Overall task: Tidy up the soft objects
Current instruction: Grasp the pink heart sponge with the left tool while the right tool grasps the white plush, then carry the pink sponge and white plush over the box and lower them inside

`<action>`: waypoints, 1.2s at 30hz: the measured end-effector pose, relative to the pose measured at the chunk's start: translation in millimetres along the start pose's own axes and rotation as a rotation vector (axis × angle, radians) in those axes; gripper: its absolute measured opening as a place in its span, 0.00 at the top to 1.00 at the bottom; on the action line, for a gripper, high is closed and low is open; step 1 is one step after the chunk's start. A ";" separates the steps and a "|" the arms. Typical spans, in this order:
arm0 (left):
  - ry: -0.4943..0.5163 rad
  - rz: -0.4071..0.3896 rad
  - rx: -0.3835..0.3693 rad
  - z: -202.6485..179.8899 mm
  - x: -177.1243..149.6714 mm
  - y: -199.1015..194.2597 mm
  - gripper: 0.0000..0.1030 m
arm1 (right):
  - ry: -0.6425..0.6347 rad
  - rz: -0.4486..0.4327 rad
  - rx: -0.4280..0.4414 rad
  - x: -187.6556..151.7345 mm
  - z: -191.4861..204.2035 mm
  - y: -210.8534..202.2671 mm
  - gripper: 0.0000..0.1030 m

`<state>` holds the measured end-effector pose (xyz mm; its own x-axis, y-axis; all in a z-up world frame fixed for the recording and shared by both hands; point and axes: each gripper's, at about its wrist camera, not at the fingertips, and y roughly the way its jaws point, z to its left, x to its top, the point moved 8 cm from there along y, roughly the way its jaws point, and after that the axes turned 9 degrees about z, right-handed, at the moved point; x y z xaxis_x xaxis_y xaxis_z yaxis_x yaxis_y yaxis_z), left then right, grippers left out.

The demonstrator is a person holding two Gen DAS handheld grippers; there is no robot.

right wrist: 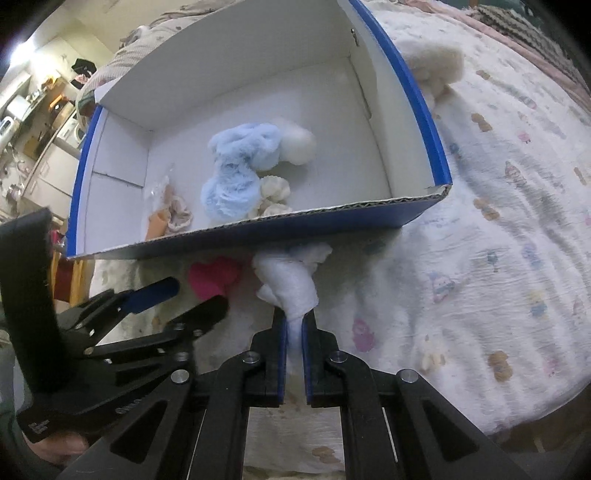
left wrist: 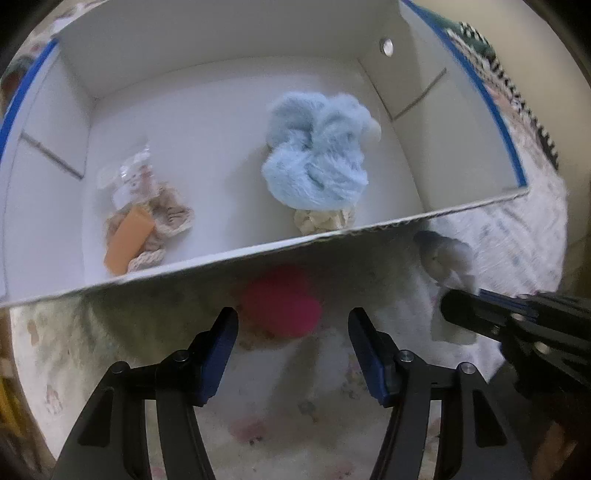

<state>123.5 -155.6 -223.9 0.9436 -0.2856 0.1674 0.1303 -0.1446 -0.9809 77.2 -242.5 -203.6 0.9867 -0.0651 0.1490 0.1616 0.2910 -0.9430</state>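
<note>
Printed bedspread (right wrist: pixel 498 229) with small cartoon figures covers the surface from 3 to 6 o'clock in the right wrist view, kitchen clutter with a white appliance (right wrist: pixel 11 122) sits at 9 to 10 o'clock, and a dark striped fabric (right wrist: pixel 517 26) shows at 1 o'clock.

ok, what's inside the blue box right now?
Inside the blue box: a fluffy light-blue piece, a cream scrunchie partly under it, a white pom, and a beige crochet item with an orange tag. Whatever lies beneath the fluff is hidden.
</note>
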 end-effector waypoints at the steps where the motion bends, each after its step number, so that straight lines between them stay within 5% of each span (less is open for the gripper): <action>1: 0.008 0.006 0.018 -0.3 1.8 5.0 0.43 | -0.001 0.001 -0.004 -0.3 0.9 0.8 0.91; 6: -0.015 0.030 0.038 6.5 9.8 22.5 0.43 | -0.011 -0.003 -0.013 0.4 10.4 7.8 0.91; 9: -0.046 0.025 0.033 14.3 12.6 22.8 0.62 | -0.020 -0.001 -0.015 0.3 15.1 10.1 0.91; 13: -0.077 0.023 0.007 23.7 13.7 21.0 0.63 | -0.018 -0.007 -0.004 0.7 17.7 9.0 0.91; 36: -0.194 -0.070 0.195 107.6 -59.9 -49.0 0.63 | -0.142 -0.003 0.104 -5.1 64.1 9.7 0.91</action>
<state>93.4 -29.5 -196.5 0.9683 -0.0919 0.2321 0.2359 0.0332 -0.9712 74.9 -178.2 -194.4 0.9776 0.0671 0.1996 0.1586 0.3885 -0.9077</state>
